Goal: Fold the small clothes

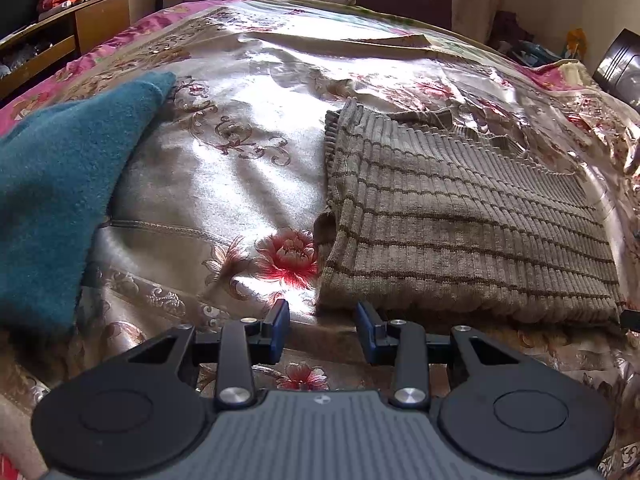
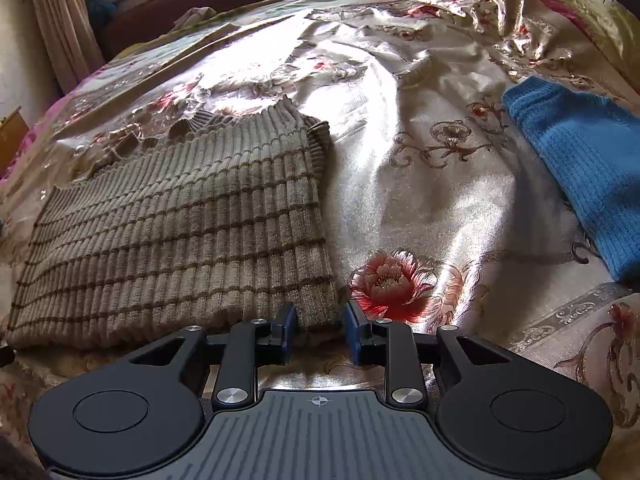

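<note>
Setting: a bed [image 1: 240, 168] is covered by a shiny floral bedspread, with sunlight falling across it.
Striped sweater: a ribbed beige-brown sweater [image 1: 460, 232] is laid flat and folded on the bedspread, its folded edge turned toward both cameras.
Left gripper: the left gripper [image 1: 322, 322] is held low at the sweater's near left corner; its blue fingers [image 1: 282, 326] are spread, with nothing pinched between them, and the right one is seen just at the sweater's edge.
Right gripper: the right gripper [image 2: 320, 322] is held at the sweater's near right corner [image 2: 316, 312]; its fingers are spread a little, the corner is seen in the gap between them, and no pressing of the pads on it can be made out.
Other clothes: a teal knit [image 1: 60, 184] is seen at the left wrist view's left edge, a blue knit [image 2: 580, 160] at the right wrist view's right.
Background: a wooden cabinet [image 1: 92, 20] and curtains [image 2: 60, 20] are shown beyond the bed.
</note>
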A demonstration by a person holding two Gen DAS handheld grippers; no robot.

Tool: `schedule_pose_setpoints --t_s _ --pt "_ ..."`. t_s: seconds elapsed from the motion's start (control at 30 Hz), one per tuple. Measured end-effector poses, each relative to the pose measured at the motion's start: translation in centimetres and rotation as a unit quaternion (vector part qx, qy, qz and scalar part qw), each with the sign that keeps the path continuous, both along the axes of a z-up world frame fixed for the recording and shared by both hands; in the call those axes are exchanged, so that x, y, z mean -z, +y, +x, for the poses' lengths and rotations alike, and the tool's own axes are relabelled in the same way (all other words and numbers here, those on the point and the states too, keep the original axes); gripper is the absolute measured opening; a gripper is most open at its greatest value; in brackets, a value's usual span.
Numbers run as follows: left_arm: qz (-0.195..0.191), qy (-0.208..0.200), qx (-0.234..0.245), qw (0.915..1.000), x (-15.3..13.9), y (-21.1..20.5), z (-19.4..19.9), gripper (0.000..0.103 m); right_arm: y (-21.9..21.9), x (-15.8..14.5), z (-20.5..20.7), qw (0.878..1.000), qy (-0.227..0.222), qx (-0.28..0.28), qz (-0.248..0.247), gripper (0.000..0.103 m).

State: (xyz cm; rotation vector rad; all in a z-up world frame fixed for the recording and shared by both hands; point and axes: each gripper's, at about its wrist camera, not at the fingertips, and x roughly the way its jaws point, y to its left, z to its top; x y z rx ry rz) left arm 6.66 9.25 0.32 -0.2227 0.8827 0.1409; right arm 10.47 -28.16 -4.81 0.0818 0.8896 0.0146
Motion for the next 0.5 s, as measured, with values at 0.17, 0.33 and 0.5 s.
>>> schedule_pose_setpoints --t_s 0.17,0.33,0.5 --pt "-0.002 -0.007 -0.002 1.0000 -0.6 0.1 0.2 0.042 -0.8 -0.2 0.2 1.000 -0.004 0.008 0.010 0.029" --pt "-0.003 -0.016 0.003 0.9999 -1.2 -0.4 0.3 0.042 -1.8 -0.1 0.6 0.999 -0.001 0.022 0.030 0.030" --pt "-0.001 -0.020 0.017 0.9997 -1.5 -1.4 0.7 0.042 -1.8 0.1 0.9 0.999 0.000 0.021 0.031 0.030"
